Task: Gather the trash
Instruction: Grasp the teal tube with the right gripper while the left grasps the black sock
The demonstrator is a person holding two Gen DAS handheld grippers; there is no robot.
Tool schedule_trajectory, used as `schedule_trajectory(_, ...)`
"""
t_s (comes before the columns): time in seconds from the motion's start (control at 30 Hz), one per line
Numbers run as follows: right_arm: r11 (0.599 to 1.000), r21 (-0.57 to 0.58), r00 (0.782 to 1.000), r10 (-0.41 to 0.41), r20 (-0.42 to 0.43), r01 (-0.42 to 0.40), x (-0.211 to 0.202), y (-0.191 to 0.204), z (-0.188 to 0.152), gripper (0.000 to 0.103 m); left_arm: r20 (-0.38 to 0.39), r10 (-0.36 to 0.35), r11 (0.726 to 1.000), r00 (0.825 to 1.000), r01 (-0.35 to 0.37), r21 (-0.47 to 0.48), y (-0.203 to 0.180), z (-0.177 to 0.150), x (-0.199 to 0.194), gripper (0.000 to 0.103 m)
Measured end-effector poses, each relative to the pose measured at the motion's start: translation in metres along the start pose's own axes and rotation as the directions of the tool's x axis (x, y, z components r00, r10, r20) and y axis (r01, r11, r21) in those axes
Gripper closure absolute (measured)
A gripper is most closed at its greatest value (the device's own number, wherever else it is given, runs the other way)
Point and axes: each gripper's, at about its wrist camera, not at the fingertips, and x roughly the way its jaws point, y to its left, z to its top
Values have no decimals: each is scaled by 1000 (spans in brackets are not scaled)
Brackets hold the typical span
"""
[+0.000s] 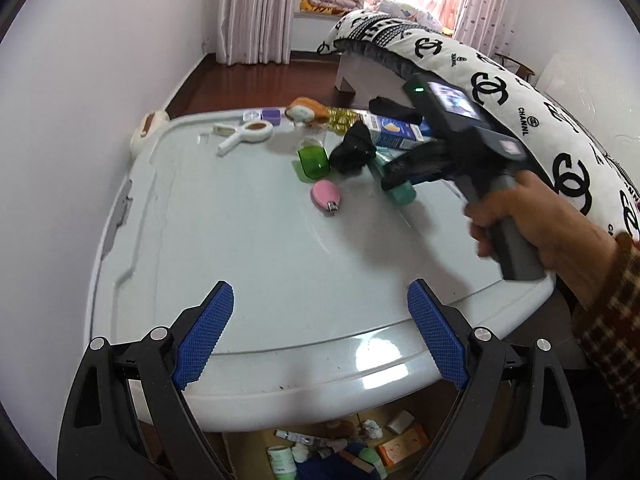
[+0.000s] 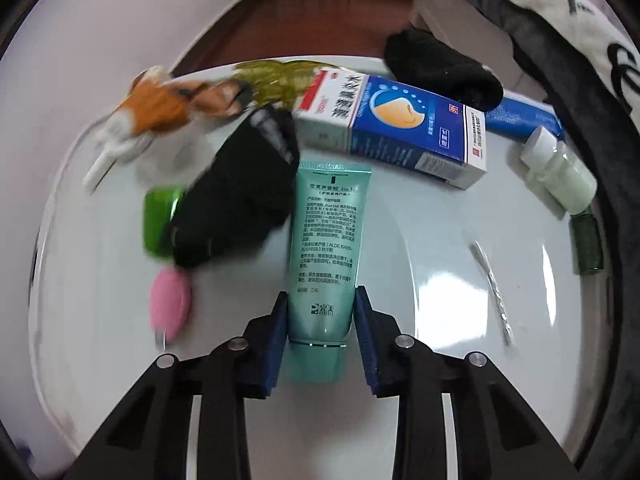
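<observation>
Right, the right gripper [image 2: 320,332] has its blue fingers [image 2: 276,344] closed narrow on the teal tube [image 2: 326,256], pinching it low on the body just above the cap end, with the crimped end pointing away from the fingers toward the blue and white box [image 2: 394,128]. Whether the tube is lifted off the pale counter [image 2: 440,280] or still lying on it, I cannot tell from this angle.

My read on handling: a plastic squeeze tube like this looks light, soft-walled and glossy, so it will likely dent under pressure and could slip if pinched on the flat middle. Down by the shoulder near the cap, where the fingers sit, should be the stiffest and safest hold.

Beyond the fingers to the left lies a black cloth [image 2: 236,200], with a green cap [image 2: 160,220] and a pink oval item [image 2: 170,304] beside it; off to the right, a small white bottle [image 2: 560,176].

Now the left wrist view gives what the right cannot: the left gripper [image 1: 320,332] hangs back with fingers spread wide and nothing between them, above the near edge of the counter. Below that edge sits a cardboard box [image 1: 340,452] already holding scraps, probably the drop point. It also shows the person's hand [image 1: 532,224] on the right tool's handle.
</observation>
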Motion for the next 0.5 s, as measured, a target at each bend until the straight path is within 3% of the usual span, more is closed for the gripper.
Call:
schedule_trajectory(0.33, 987, 5, 983, 157, 90, -158, -70, -31, -79, 71, -5, -1, 999, 1000, 1, -32, -4, 4, 26, 16)
schedule_trajectory(0.5, 976, -5, 963, 217, 158, -219, -109, -43, -106, 71, 67, -106, 994, 992, 104, 39, -22, 48, 51, 17)
